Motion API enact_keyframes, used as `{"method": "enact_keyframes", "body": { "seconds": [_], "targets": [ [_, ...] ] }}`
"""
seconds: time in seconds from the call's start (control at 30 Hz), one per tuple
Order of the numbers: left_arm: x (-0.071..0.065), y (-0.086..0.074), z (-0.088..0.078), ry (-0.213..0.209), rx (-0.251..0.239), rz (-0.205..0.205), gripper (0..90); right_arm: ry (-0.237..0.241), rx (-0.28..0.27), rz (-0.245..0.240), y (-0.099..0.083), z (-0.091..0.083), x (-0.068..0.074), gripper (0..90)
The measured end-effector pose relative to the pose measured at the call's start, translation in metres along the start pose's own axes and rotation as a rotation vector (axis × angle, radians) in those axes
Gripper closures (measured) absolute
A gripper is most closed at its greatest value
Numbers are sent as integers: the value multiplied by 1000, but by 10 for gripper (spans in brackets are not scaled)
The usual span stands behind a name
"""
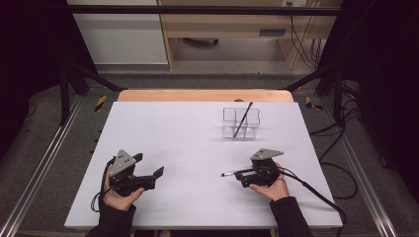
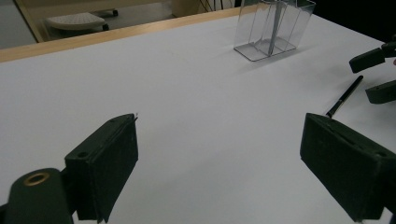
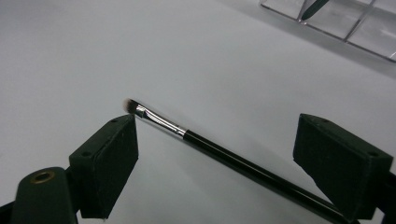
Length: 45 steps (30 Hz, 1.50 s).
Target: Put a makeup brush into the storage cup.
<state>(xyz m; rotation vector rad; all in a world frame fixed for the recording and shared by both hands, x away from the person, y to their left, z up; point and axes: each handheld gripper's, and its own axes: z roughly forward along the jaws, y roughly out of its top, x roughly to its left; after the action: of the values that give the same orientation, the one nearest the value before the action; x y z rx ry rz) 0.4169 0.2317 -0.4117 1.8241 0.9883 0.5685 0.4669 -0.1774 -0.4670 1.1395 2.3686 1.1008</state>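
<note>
A thin makeup brush (image 3: 210,144) with a black handle, silver ferrule and dark tip lies flat on the white table (image 1: 188,133). My right gripper (image 3: 219,135) is low over it, jaws wide apart on either side of the brush and not pressing it. In the high view the brush (image 1: 228,174) pokes out left of the right gripper (image 1: 240,177). My left gripper (image 1: 149,165) rests at the front left, open and holding nothing. In the left gripper view its jaws (image 2: 219,130) frame bare table, with the brush (image 2: 345,95) off to the right.
A clear compartmented organizer (image 1: 240,122) stands toward the back right of the table with another dark brush (image 1: 243,118) leaning in it. The organizer (image 2: 273,28) is well beyond both grippers. The table's wooden far edge (image 1: 205,95) lies behind it.
</note>
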Motion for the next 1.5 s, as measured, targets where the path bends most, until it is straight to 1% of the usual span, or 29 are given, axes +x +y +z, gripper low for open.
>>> {"method": "enact_keyframes", "body": {
  "seconds": [0.4,0.67,0.87,1.0,1.1,1.2,1.33,1.5],
  "targets": [
    [-2,0,2,-4,6,7,106,11,28,-34,1,10,4,157],
    [-1,-1,2,-4,7,4,106,11,54,-36,-1,19,2,187],
    [-1,-1,3,-5,9,3,106,4,67,-50,-2,21,2,247],
    [-1,-1,2,-6,9,1,106,-21,65,-55,-2,20,3,315],
    [0,-2,3,-7,12,-1,106,-28,64,-61,-2,20,2,329],
    [0,-2,4,-8,13,-1,106,-29,66,-65,-2,20,2,347],
    [-2,-2,4,-5,15,5,106,-27,70,-66,-2,18,3,407],
    [-3,-2,4,-8,17,10,106,-23,76,-78,-2,16,4,476]
  ]
}}
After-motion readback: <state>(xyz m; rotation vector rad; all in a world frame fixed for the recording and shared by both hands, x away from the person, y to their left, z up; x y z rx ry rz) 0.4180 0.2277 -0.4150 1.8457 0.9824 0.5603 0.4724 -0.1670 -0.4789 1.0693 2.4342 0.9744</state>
